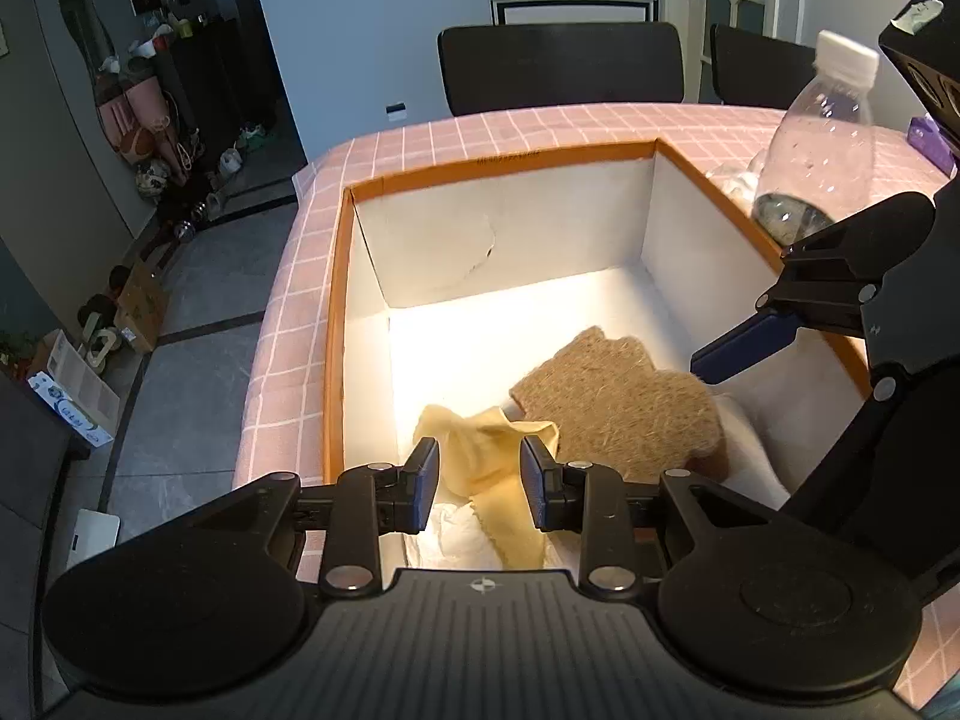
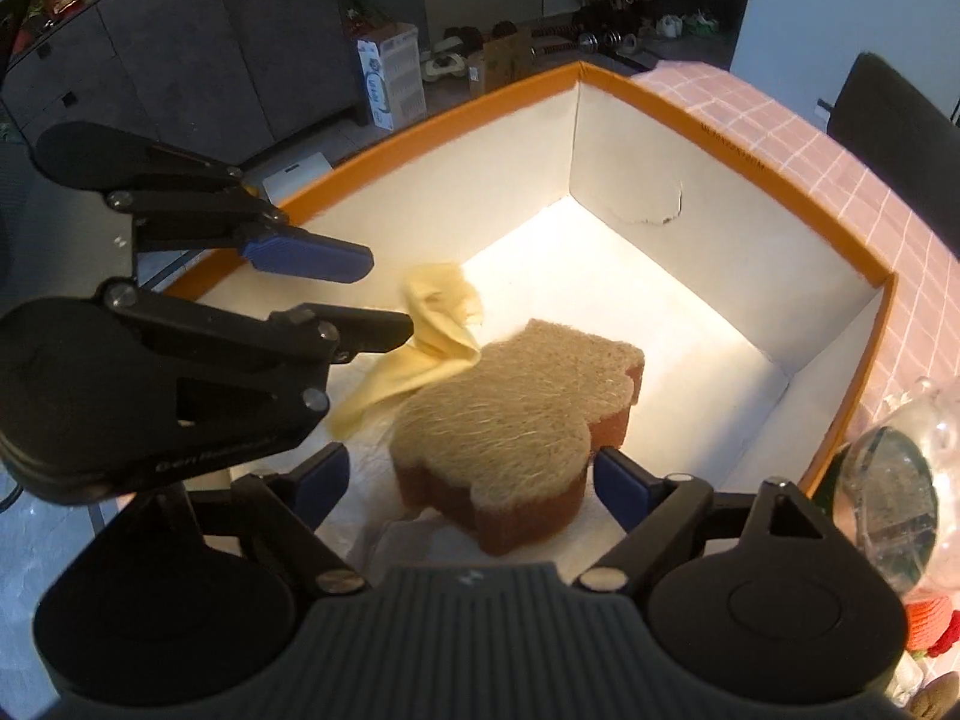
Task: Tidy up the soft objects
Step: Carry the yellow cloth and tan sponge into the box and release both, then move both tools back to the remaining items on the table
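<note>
A white box with an orange rim (image 1: 498, 159) (image 2: 720, 138) stands on the table. Inside it lie a brown bear-shaped sponge (image 1: 618, 402) (image 2: 516, 420) and a crumpled yellow cloth (image 1: 474, 438) (image 2: 438, 324), on top of a white cloth (image 1: 462, 534). My left gripper (image 1: 480, 474) (image 2: 390, 291) is open just above the yellow cloth, which lies loose between its blue pads. My right gripper (image 2: 471, 483) is open wide and straddles the sponge's near end, with its pads clear of the sponge's sides. One of the right gripper's fingers (image 1: 744, 348) shows over the box's right side.
A clear plastic bottle (image 1: 816, 138) (image 2: 894, 480) stands just outside the box's right wall. The table has a pink checked cloth (image 1: 288, 324). Black chairs (image 1: 561, 66) stand behind it. A purple pack (image 1: 930, 138) and an orange knitted item (image 2: 933, 618) lie beside the bottle.
</note>
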Demonstrator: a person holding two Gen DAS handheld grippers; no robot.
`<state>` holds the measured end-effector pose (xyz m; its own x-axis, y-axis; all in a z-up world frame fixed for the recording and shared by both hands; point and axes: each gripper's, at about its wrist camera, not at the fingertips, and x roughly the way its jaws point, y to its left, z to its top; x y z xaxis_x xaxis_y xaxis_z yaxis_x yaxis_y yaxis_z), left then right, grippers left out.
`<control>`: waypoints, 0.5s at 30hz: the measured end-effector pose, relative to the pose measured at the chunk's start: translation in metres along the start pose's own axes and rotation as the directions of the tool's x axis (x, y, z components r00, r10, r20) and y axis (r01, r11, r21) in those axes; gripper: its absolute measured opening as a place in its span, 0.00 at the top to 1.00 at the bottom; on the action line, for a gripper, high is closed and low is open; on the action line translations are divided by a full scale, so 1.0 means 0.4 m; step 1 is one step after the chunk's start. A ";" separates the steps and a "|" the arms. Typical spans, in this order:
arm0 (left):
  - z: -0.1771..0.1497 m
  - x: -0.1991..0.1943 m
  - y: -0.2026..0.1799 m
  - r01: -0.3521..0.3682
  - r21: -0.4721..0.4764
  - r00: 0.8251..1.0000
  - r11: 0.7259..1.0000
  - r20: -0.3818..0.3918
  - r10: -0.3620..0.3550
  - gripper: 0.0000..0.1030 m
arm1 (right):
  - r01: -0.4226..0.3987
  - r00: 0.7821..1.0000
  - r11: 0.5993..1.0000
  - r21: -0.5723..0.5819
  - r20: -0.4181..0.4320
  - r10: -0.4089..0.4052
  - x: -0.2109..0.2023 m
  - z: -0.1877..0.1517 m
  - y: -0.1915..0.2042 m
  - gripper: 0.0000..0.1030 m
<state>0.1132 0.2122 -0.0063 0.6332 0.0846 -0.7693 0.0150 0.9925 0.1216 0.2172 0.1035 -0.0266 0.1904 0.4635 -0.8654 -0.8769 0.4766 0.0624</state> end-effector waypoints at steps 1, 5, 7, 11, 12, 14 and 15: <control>0.001 -0.007 -0.003 -0.002 0.001 1.000 1.000 0.006 0.002 0.66 | 0.001 1.000 1.000 -0.004 0.004 -0.001 -0.008 -0.002 0.003 0.14; 0.007 -0.035 -0.021 -0.007 0.012 0.999 1.000 0.032 0.007 0.66 | 0.009 1.000 1.000 -0.011 0.028 -0.008 -0.041 -0.010 0.013 0.14; 0.006 -0.053 -0.029 -0.009 0.015 0.999 1.000 0.048 0.009 0.66 | 0.014 0.999 1.000 -0.011 0.047 -0.013 -0.064 -0.019 0.015 0.14; -0.001 -0.097 -0.047 -0.011 0.004 0.995 1.000 0.098 0.010 0.66 | 0.028 0.994 1.000 0.002 0.104 -0.028 -0.116 -0.052 0.019 0.14; -0.004 -0.110 -0.052 -0.010 -0.003 0.993 1.000 0.118 0.010 0.66 | 0.033 0.991 0.999 0.009 0.127 -0.034 -0.133 -0.065 0.019 0.14; -0.011 -0.136 -0.064 -0.007 -0.017 0.986 1.000 0.167 0.010 0.66 | 0.040 0.984 0.999 0.026 0.174 -0.044 -0.169 -0.094 0.019 0.14; -0.016 -0.150 -0.073 -0.006 -0.025 0.981 1.000 0.195 0.010 0.66 | 0.042 0.979 0.998 0.040 0.200 -0.049 -0.186 -0.113 0.016 0.14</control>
<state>0.0697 0.1786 0.0323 0.7720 0.0760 -0.6311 -0.0078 0.9939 0.1101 0.1772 0.0383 0.0158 0.3176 0.5799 -0.7502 -0.8500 0.5248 0.0458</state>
